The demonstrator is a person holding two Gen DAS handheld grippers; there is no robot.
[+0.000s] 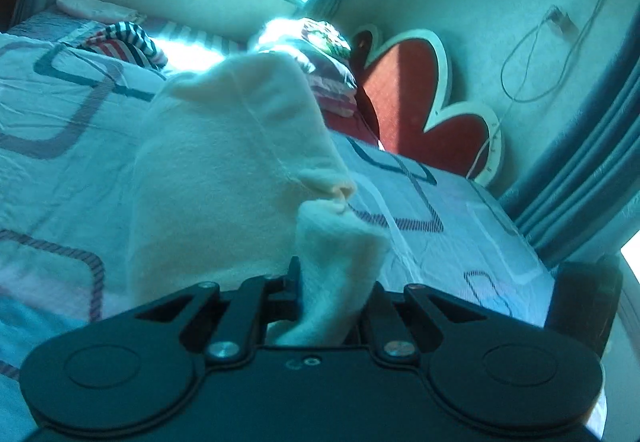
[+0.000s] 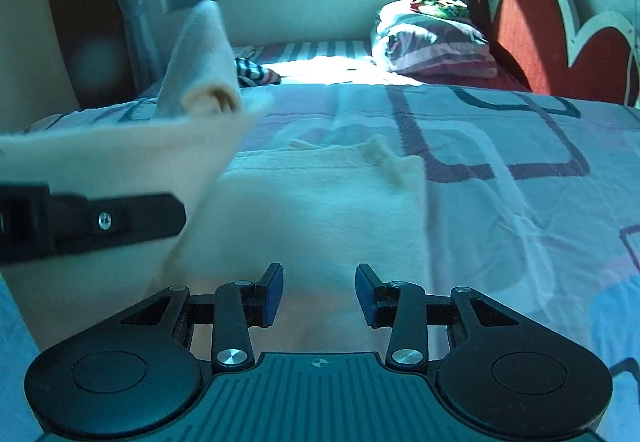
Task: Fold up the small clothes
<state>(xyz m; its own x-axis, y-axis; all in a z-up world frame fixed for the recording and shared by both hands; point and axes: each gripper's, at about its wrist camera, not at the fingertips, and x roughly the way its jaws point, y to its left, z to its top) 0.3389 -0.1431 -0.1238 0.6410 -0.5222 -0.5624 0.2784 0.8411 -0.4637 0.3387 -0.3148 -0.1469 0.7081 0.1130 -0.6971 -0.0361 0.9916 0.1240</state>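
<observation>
My left hand-held gripper [image 1: 328, 298] is clamped on a bunched corner of the cream garment [image 1: 224, 170], and the cloth hides its fingertips. The lifted part hangs blurred over the bed [image 1: 460, 226]; the rest lies flat near the bed's front edge. My right hand-held gripper [image 2: 319, 292] tilts down over it, partly open, gripping nothing.

A cream garment [image 1: 224, 170] over a pale bedsheet [image 2: 500, 130] patterned with purple and teal rounded squares; red headboard [image 1: 404, 98].
</observation>
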